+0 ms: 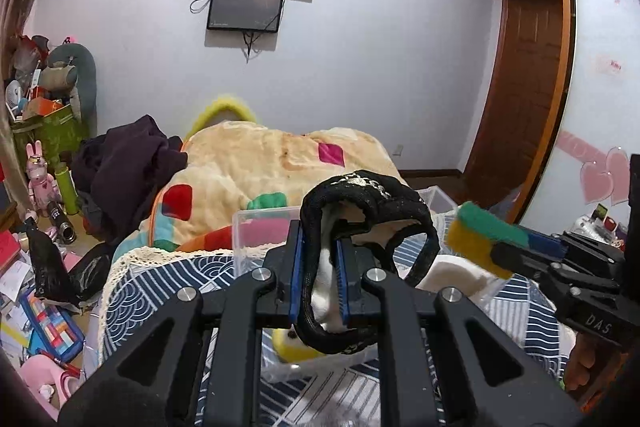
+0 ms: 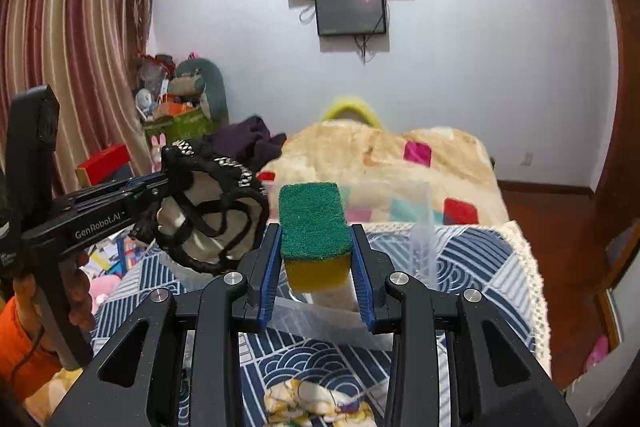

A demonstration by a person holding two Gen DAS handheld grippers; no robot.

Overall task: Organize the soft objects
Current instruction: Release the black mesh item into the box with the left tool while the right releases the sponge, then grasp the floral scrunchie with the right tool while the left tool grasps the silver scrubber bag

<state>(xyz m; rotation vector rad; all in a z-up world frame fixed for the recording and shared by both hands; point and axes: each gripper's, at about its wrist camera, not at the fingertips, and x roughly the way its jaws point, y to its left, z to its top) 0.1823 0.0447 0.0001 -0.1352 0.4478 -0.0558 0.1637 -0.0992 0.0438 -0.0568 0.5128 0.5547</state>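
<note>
Your left gripper (image 1: 319, 281) is clamped on a black braided-trim cloth item (image 1: 360, 223) with a cream lining, its loops drooping. Your right gripper (image 2: 316, 279) pinches a rectangular sponge (image 2: 315, 227), coarse green scouring pad over yellow foam. Both hang above the bed's near end, over a blue-and-white wave-patterned cover (image 2: 472, 259). Just ahead stands a clear plastic box (image 1: 256, 235); beyond it lies a fluffy patchwork blanket (image 1: 256, 163). "GenRobot.AI" is printed on your left gripper, "DAS" on your right.
</note>
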